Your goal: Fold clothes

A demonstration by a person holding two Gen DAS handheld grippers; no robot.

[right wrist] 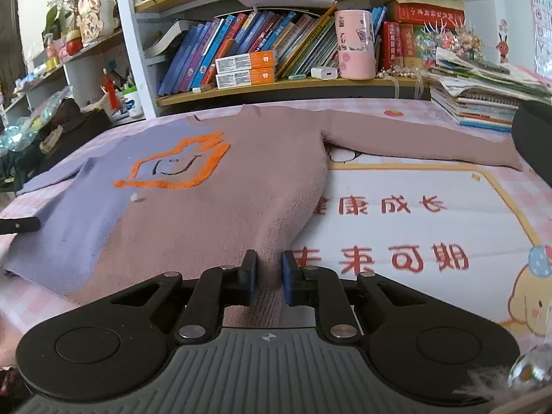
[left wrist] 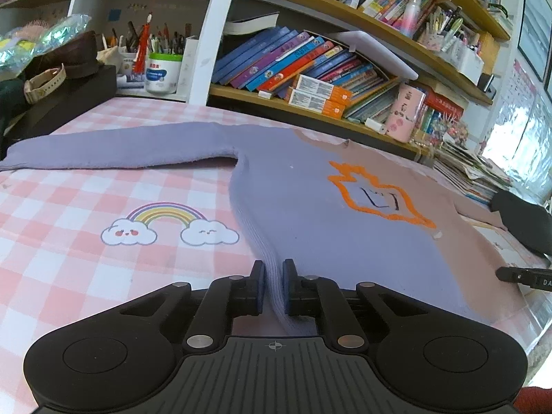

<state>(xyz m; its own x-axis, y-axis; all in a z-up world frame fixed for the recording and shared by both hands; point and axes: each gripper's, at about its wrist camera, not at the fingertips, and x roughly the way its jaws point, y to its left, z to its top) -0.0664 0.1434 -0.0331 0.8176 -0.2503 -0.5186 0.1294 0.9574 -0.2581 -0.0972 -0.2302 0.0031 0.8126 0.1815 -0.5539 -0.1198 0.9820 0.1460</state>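
Table [left wrist: 69, 214] covered by a pink checked cloth, rainbow-and-clouds print on it left of the sweater. Shelves [right wrist: 276, 86] run along the table's far edge, behind the sweater, packed with books [right wrist: 214, 51]; a pink cup [right wrist: 355, 45] stands there too, behind the sweater's collar. A stack of notebooks [right wrist: 483, 103] sits at the far right, beyond the right sleeve.

Sweater [left wrist: 310, 207] lies flat on the table, front up, hem nearest the cameras, collar toward the shelves. Half lilac, half dusty pink, split down the middle. Both sleeves spread outward: lilac sleeve [left wrist: 120, 148] to the left, pink sleeve [right wrist: 431, 148] to the right. Orange outline patch [right wrist: 176, 165] on the chest, straddling the colour split.

Left gripper [left wrist: 274, 286] sits at the sweater's lower left corner, jaws closed on the lilac side edge; ribbed knit is bunched up between the blue pads [left wrist: 288, 289]. Right gripper [right wrist: 269, 283] sits at the lower right corner, clamped on the pink hem edge, fabric pinched between its pads. Each gripper's tip shows at the edge of the other's view, beside the sweater's hem.

A small white fleck [right wrist: 134, 198] lies on the sweater just below the patch.
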